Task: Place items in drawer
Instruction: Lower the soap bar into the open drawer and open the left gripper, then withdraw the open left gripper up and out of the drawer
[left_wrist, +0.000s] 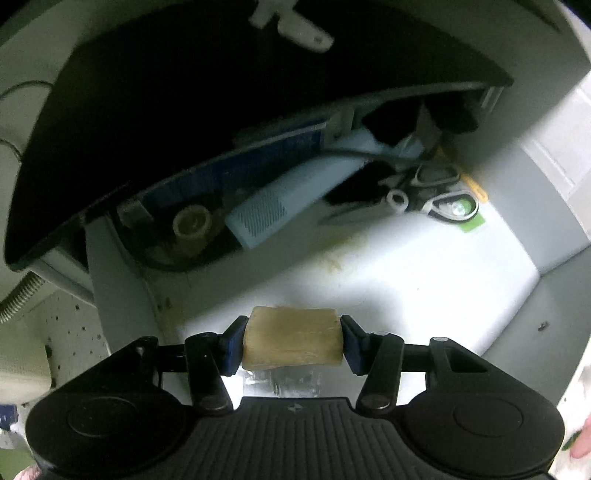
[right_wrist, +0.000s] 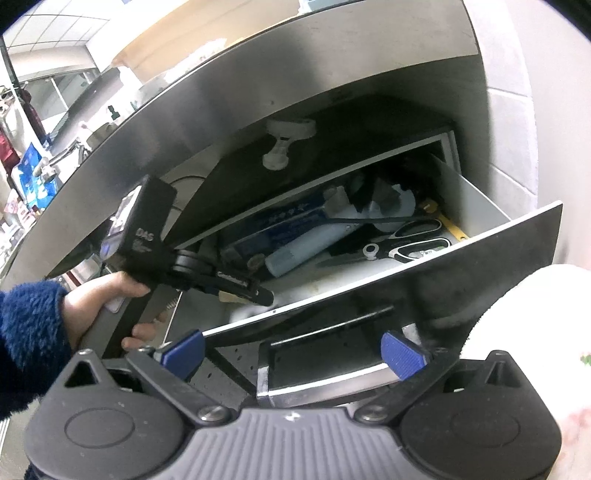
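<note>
Under the countertop, drawer half-hidden

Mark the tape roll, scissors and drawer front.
tape roll (left_wrist: 291, 342), left wrist view, middle of its tan side.
scissors (right_wrist: 413, 248), right wrist view, handle loops.
drawer front (right_wrist: 443, 273), right wrist view, bare dark panel.

A: What's up front?
B: The right gripper, its blue pads wide apart, empty, before the open drawer.
A: And the left side?
B: A hand in a blue fleece sleeve points the left gripper into the drawer.
A: Inside?
B: Scissors and a pale blue box.
</note>
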